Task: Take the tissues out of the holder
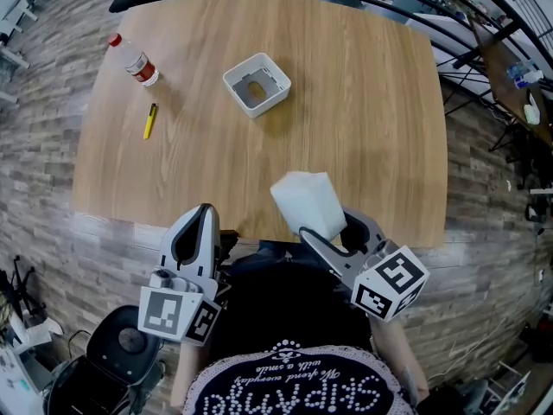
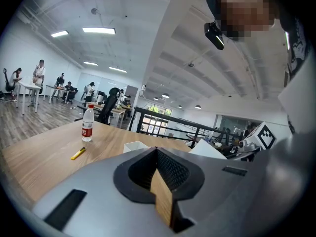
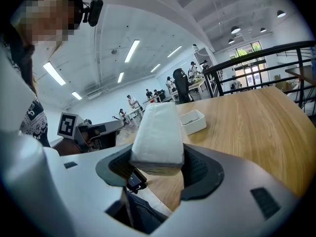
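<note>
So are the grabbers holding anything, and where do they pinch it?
The right gripper grips the white tissue pack by its near end. The left gripper is shut and empty.

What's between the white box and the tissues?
Nothing: only bare wooden table lies between the white box and the tissues in the right gripper, seen in the head view.

Bare wooden tabletop lies right of the white square plastic holder; left of it (well apart) are a red-capped clear bottle and a yellow pen.
</note>
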`<state>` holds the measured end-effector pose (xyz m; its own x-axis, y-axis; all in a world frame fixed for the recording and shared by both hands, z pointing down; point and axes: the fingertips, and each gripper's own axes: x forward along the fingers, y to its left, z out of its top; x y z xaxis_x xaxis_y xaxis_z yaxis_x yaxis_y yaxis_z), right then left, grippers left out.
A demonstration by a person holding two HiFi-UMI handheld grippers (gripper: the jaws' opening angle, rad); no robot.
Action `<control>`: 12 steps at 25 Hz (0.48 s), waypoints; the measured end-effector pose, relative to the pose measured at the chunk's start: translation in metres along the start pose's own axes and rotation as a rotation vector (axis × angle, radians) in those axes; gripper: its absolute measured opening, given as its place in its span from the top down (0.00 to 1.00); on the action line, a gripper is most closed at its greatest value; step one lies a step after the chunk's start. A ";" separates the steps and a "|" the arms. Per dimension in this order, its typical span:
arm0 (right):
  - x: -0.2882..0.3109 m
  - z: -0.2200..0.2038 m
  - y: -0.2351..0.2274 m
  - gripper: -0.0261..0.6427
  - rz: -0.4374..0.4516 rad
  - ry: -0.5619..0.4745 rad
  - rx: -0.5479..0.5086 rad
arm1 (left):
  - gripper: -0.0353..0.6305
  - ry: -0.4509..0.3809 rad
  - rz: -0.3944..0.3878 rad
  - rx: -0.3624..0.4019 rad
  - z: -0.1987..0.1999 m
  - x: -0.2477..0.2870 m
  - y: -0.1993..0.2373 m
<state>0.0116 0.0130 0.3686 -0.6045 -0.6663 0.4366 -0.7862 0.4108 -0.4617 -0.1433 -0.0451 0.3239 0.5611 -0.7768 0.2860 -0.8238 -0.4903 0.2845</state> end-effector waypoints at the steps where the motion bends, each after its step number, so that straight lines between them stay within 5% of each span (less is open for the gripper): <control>1: 0.000 0.000 0.000 0.57 0.000 0.000 -0.001 | 0.94 0.000 0.001 -0.001 0.000 0.000 0.000; 12: 0.001 0.000 0.000 0.57 -0.001 0.011 -0.009 | 0.94 -0.005 0.019 -0.014 0.000 -0.002 0.005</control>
<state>0.0111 0.0118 0.3690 -0.6052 -0.6595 0.4458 -0.7879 0.4160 -0.4541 -0.1483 -0.0455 0.3250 0.5447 -0.7879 0.2873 -0.8332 -0.4698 0.2916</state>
